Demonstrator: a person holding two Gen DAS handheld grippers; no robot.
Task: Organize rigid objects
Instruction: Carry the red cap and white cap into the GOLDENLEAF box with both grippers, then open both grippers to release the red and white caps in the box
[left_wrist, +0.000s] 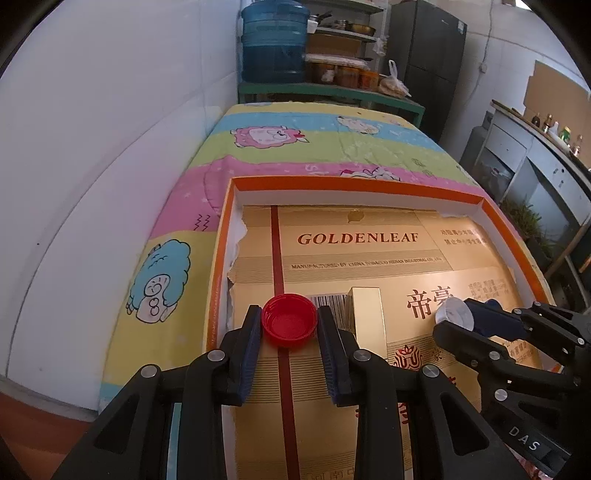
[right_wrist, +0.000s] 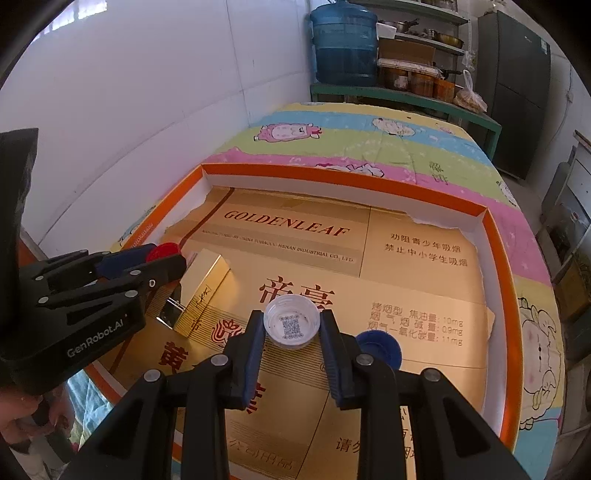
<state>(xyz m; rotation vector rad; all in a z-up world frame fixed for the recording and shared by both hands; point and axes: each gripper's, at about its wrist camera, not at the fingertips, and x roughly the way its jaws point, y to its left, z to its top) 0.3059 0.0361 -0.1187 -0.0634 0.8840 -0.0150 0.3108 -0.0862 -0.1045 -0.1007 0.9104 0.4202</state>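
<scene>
My left gripper is shut on a red bottle cap, held open side up over the orange-rimmed tray. My right gripper is shut on a clear white bottle cap with a QR code inside, also over the tray. The tray is lined with gold GOLDENLEAF cardboard. A small gold box lies on the lining between the grippers; it also shows in the right wrist view. A blue cap lies on the lining beside the right finger. The right gripper shows in the left view, the left gripper in the right view.
The tray rests on a colourful cartoon-sheep cloth over a table against a white wall. Behind stand a blue water jug, shelves with jars and a dark fridge. A counter with bottles is at the right.
</scene>
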